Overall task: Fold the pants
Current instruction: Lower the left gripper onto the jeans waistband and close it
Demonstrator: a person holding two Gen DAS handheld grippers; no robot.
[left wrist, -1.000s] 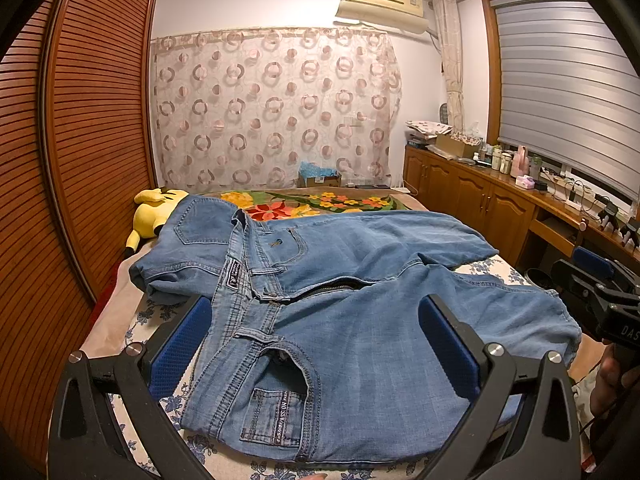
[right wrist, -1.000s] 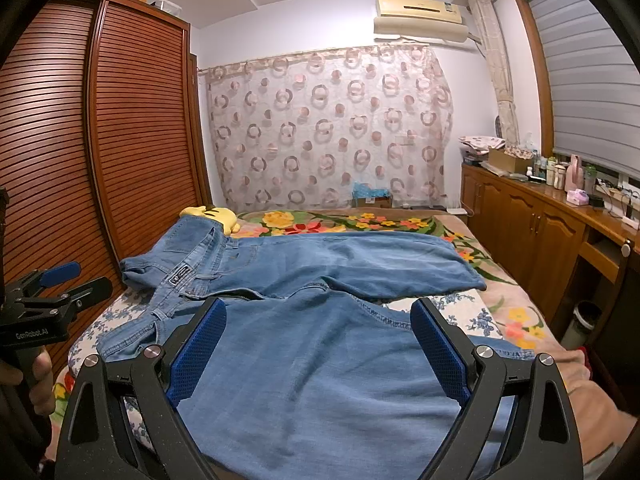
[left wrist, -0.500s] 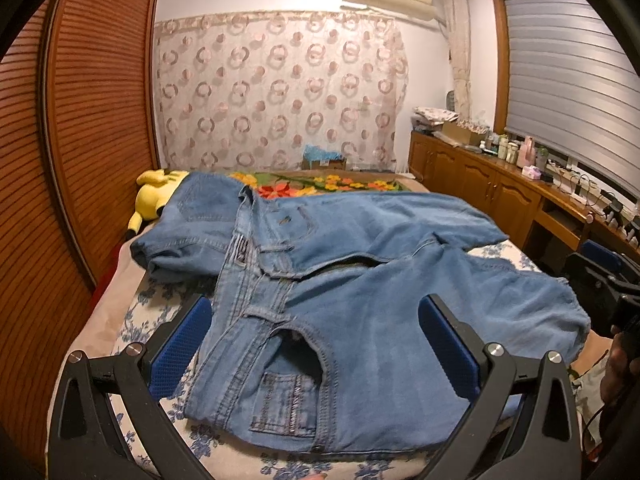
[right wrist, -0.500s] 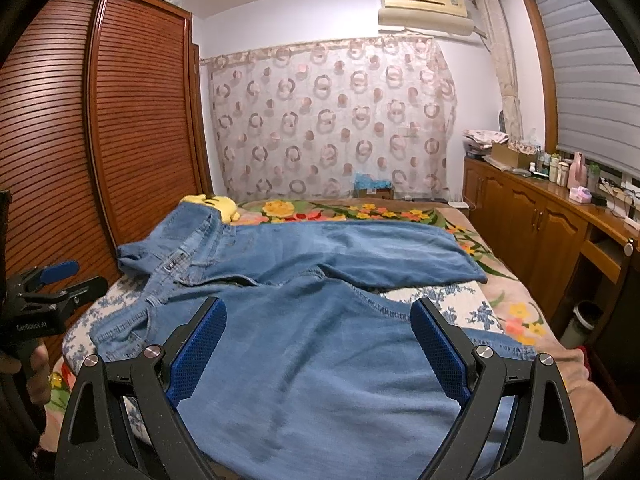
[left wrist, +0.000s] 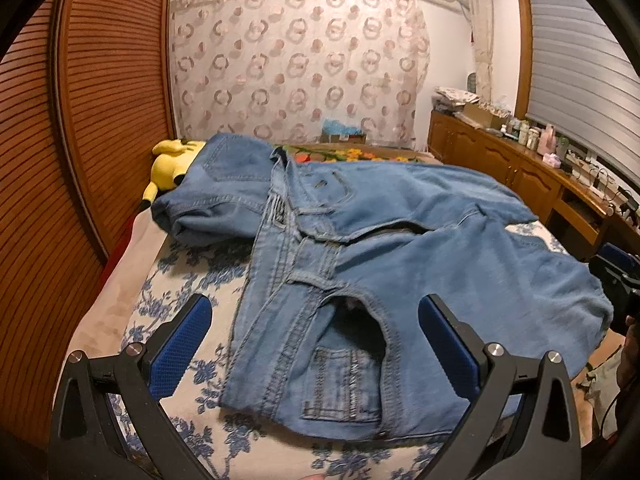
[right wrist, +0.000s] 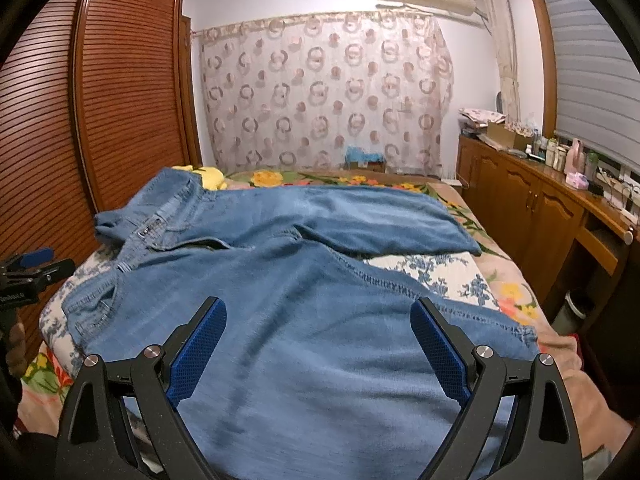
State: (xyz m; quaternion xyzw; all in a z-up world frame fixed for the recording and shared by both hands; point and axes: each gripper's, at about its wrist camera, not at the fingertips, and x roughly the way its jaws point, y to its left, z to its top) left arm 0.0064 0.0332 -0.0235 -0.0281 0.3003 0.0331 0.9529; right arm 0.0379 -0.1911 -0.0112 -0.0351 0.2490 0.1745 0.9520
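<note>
Light blue jeans [left wrist: 420,264] lie spread on the bed, waistband to the left, the two legs running right. In the left wrist view the near back pocket and waistband sit between my left gripper's [left wrist: 316,336] open fingers, which hover above the near waist corner and hold nothing. In the right wrist view the near leg [right wrist: 320,340] fills the foreground and the far leg [right wrist: 360,216] lies behind it. My right gripper [right wrist: 318,340] is open above the near leg, empty. Each gripper also appears at the edge of the other's view: right [left wrist: 620,276], left [right wrist: 28,268].
The bed [left wrist: 168,292] has a floral sheet. A yellow plush toy [left wrist: 172,160] lies at the far left by the wooden slatted wardrobe [left wrist: 80,140]. Wooden cabinets [right wrist: 532,208] with bottles run along the right wall. A curtain [right wrist: 320,100] hangs behind the bed.
Both grippers have moved lower and closer to the jeans, so the fabric looms larger. Both stay open. The jeans have not moved.
</note>
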